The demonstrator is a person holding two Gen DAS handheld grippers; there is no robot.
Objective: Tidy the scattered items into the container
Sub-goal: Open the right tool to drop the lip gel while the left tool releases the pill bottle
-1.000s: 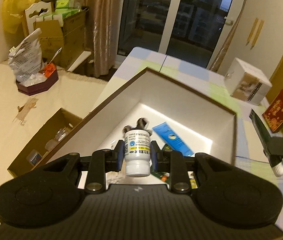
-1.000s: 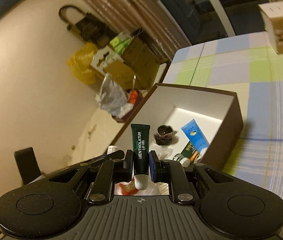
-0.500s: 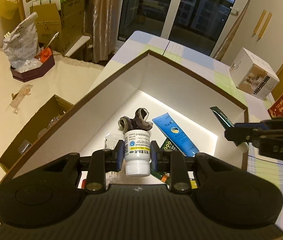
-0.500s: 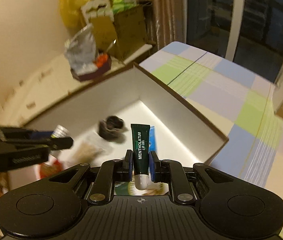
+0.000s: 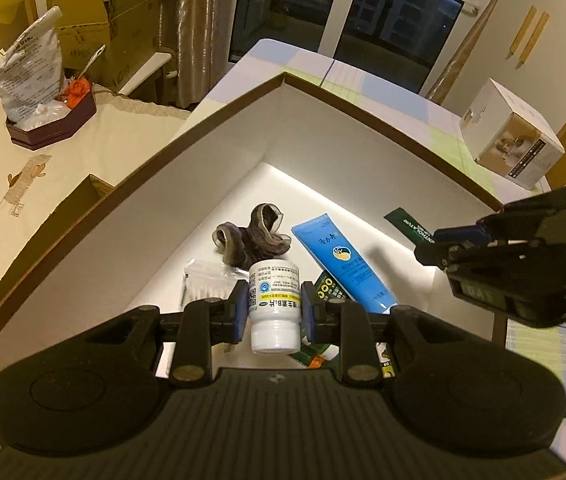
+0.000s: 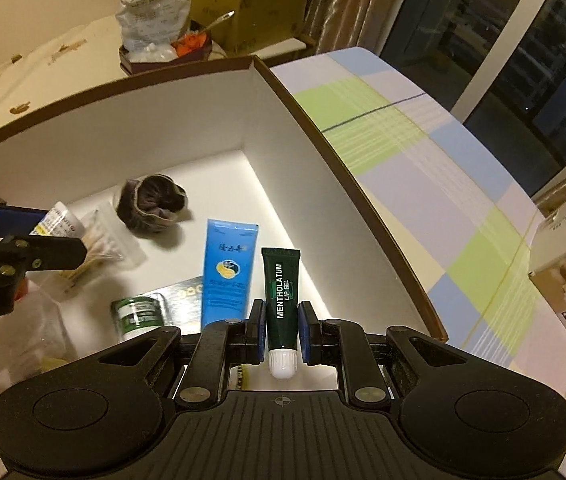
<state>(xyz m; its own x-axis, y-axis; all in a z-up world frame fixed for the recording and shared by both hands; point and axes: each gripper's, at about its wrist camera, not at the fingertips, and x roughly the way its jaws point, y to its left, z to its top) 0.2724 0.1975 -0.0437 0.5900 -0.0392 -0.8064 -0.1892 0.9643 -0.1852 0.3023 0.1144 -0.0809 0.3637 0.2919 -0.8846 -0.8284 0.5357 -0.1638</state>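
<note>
While over box, bottle between jaws.

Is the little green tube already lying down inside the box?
No, the green tube is pinched in the right claw, held above the box.

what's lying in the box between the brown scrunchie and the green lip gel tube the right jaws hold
The blue tube lies on the box floor between the brown scrunchie and the lip gel tube, clearest in the right wrist view.
</note>
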